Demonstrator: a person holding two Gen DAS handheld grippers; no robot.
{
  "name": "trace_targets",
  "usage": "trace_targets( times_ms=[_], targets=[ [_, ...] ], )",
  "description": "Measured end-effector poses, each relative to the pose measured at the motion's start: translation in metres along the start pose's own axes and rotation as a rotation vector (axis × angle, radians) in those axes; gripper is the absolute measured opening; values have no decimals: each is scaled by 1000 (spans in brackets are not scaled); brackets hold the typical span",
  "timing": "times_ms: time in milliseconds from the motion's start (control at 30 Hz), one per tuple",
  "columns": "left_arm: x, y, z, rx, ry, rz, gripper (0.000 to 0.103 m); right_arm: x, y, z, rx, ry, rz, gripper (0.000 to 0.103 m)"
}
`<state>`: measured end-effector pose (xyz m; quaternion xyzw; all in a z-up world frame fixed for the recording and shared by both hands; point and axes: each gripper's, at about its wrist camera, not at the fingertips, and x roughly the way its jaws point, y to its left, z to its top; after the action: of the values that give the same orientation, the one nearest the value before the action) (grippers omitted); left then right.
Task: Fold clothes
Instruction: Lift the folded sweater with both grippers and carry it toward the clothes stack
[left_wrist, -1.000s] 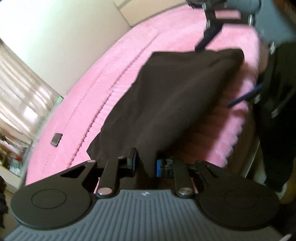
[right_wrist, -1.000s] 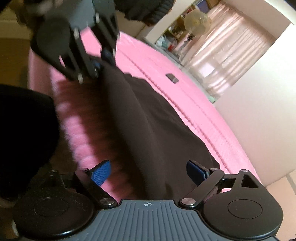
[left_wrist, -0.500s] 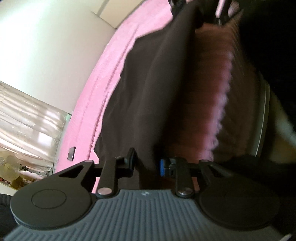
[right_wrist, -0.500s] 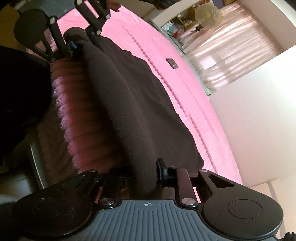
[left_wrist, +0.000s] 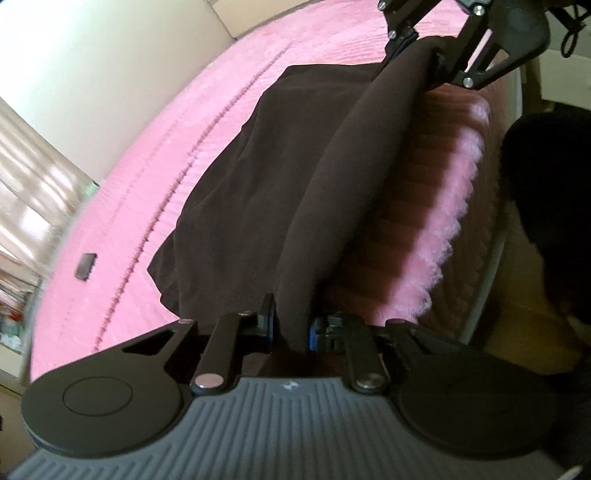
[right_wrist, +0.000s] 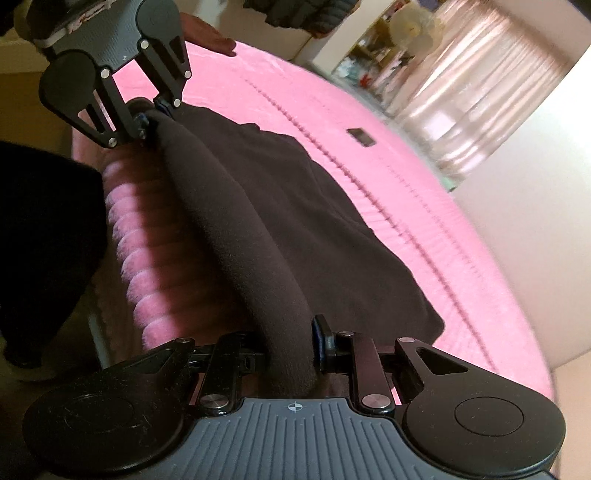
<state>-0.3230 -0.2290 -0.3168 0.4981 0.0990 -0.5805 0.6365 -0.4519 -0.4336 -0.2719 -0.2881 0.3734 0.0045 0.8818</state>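
A dark brown garment (left_wrist: 280, 177) lies on a pink bed (left_wrist: 155, 155), its near edge lifted along the bed's side. My left gripper (left_wrist: 290, 326) is shut on one end of that edge. My right gripper (right_wrist: 290, 347) is shut on the other end of the garment (right_wrist: 295, 221). Each gripper shows in the other's view: the right gripper (left_wrist: 424, 51) at the top of the left wrist view, the left gripper (right_wrist: 153, 112) at the upper left of the right wrist view. The edge hangs stretched between them.
A small dark flat object (left_wrist: 85, 266) lies on the bed beyond the garment; it also shows in the right wrist view (right_wrist: 361, 136). The bed's ribbed pink side (left_wrist: 454, 206) drops off beside the grippers. Curtains (right_wrist: 480, 92) and a white wall stand behind.
The right gripper, open a second ago, has shut on the garment's edge. Both grippers have lifted the edge, now stretched between them.
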Motion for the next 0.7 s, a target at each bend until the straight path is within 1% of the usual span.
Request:
trace_targets(
  times_ms=[67,167,267,367,433,533,633,700],
  targets=[
    [-4,7,7,12,25,-36,14,-3,-13,11,-5,40,53,18],
    [-18,28,26,28,60,-82,13,-21,-35,31,-9,94,99,17],
    [-44,63,58,44,69,-123,13,-60,-72,63,3,144,102,17],
    [-77,99,96,69,44,-161,13,-114,-112,93,31,201,94,17],
    [-98,119,128,96,15,-194,13,-155,-135,106,66,249,83,17],
    [-122,143,176,142,-44,-259,13,-204,-166,116,140,330,50,17],
    [-136,157,221,188,-139,-320,13,-248,-191,113,220,386,-44,17],
    [-138,159,251,250,-218,-342,13,-273,-207,105,271,416,-119,17]
  ],
)
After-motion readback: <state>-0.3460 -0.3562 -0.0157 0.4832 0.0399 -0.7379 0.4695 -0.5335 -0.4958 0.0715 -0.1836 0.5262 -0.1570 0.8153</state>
